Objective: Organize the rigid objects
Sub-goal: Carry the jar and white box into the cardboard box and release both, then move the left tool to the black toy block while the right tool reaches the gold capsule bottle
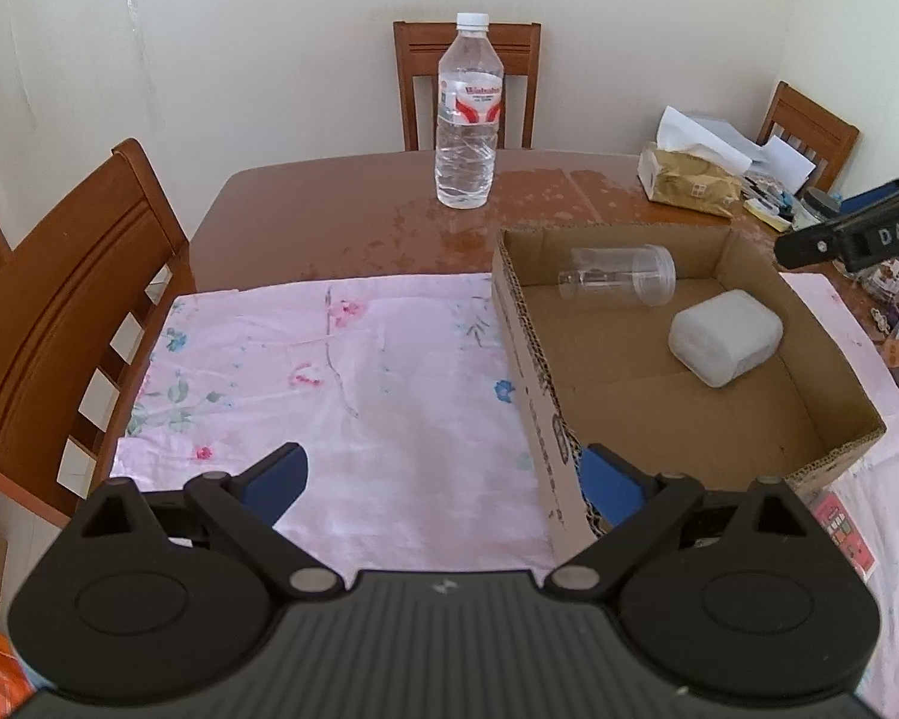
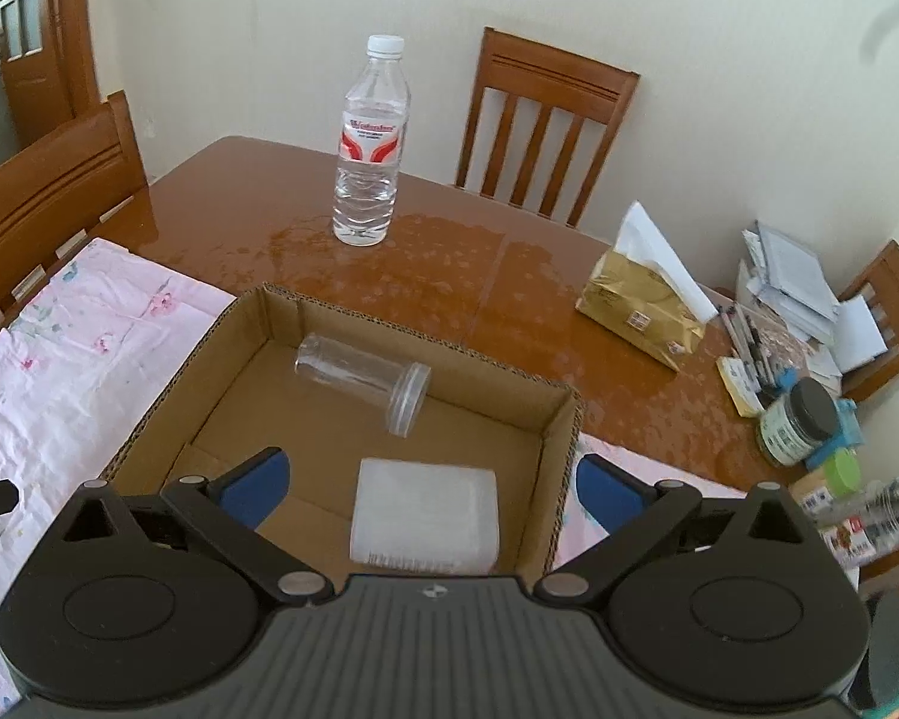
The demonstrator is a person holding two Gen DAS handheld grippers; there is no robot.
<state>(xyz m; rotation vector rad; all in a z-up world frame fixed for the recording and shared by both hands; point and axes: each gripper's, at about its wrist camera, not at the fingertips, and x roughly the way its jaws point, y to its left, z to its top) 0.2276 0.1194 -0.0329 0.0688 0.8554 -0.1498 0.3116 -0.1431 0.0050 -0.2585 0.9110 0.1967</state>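
Right wrist view: right gripper [image 2: 428, 488] and left gripper [image 1: 443, 488] gape empty (nothing clamped); reaching for the water bottle [image 2: 370, 144] could topple it.

Cream walls [image 1: 269, 30] – brown wooden table [image 1: 329, 210], slatted wooden chairs [image 2: 545, 126] around it.

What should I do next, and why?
Probably send the left gripper, open and empty, toward the water bottle: it alone stands outside the cardboard box, which already holds the clear jar and white container.
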